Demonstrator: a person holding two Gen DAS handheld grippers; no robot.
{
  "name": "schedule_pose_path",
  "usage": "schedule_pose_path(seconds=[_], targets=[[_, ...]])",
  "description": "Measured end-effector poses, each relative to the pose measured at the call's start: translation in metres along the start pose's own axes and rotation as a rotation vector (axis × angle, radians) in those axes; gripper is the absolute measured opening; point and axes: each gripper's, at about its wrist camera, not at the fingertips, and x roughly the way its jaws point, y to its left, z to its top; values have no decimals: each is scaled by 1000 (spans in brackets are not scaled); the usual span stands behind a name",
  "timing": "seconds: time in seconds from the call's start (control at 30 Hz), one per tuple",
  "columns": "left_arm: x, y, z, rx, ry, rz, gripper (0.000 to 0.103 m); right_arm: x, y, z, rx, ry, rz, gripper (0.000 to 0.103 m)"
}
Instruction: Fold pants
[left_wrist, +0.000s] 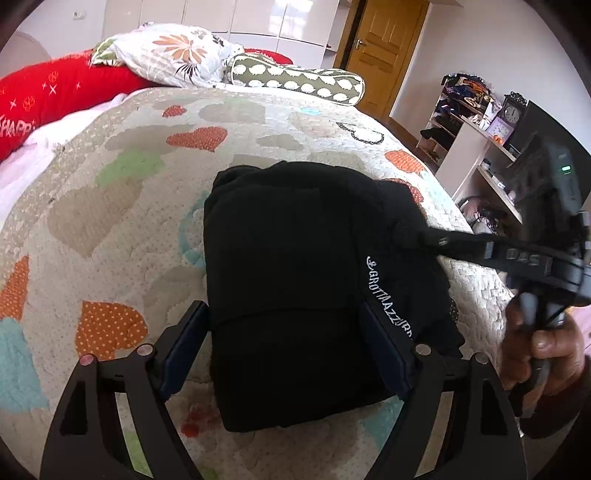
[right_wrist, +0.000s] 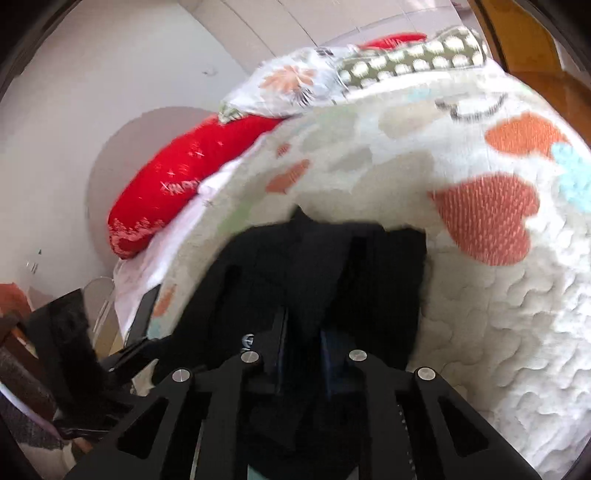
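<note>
1. The black pants (left_wrist: 295, 280) are lying folded in a bundle on the heart-patterned quilt (left_wrist: 122, 206) of the bed.
2. The left gripper (left_wrist: 284, 347) is straddling the bundle's near end, jaws spread wide, not pinching.
3. The right gripper (right_wrist: 301, 332) is pinching the pants' right edge, jaws nearly together on the fabric.

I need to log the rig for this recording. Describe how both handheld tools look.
The left tool is matte black: two triangular cut-out arms with silver round pivot pins, carrying flat dark blue-black pads. The right tool matches it in its own view, black with silver pins. Seen from the left view it has a long black finger with pale raised lettering, a dark body with a small green light, and a grey handle.
</note>
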Motion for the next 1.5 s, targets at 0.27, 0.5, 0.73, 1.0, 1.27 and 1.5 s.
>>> schedule_pose_path(seconds=[0.27,0.5,0.73,1.0,1.27,1.5], targets=[[-1,-14,1,25,-21,12,84,-31,1,-14,-31,-13,-75,9],[7,-11,1,3,10,30,84,-16,-14,-17,17,13,-111,27],[-12,-12,7,30,-29,61,84,-49,1,-1,-13,-72,-135,38],[-13,-1,32,26,-68,99,84,-26,-2,18,-17,-67,-216,46],[21,13,51,-17,-23,118,84,0,-22,27,19,-39,-199,28],[36,16,49,-35,9,98,84,-4,-32,28,21,-35,-201,20]])
